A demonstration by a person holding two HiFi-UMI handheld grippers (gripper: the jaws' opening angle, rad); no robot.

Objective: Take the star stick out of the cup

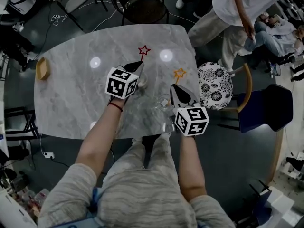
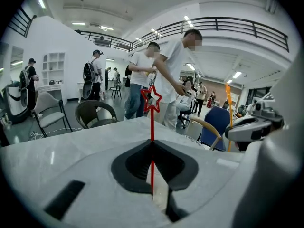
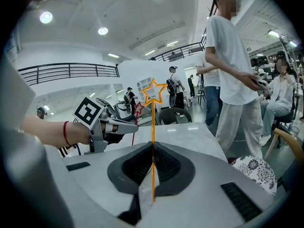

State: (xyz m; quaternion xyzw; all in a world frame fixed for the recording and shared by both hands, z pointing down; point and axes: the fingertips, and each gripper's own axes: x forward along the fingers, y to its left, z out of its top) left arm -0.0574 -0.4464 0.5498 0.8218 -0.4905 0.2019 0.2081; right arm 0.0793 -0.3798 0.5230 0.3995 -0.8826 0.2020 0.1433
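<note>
Red star stick [image 1: 144,50]; orange star stick [image 1: 179,73]; grey marbled bench [image 1: 71,94]; black-and-white floral stool [image 1: 214,85]; dark blue chair [image 1: 263,108]; red wristband [image 1: 115,106].

Head view looks steeply down at the table [image 1: 71,94]; the others skim across it.

Two of these here: the red star stick [image 2: 152,127], a thin rod with an outline star on top, stands upright, pinched between the fingers [image 2: 135,163] of the left gripper [image 2: 152,142]. The orange star stick [image 3: 153,127] has the same shape and is also upright, pinched in the right gripper [image 3: 153,144]. From the head view both stars sit over the grey marble bench [image 1: 71,89], red further out, and the cup [image 1: 160,104] is just a faint clear shape on the bench between the grippers, tbh hard to make out.
</note>
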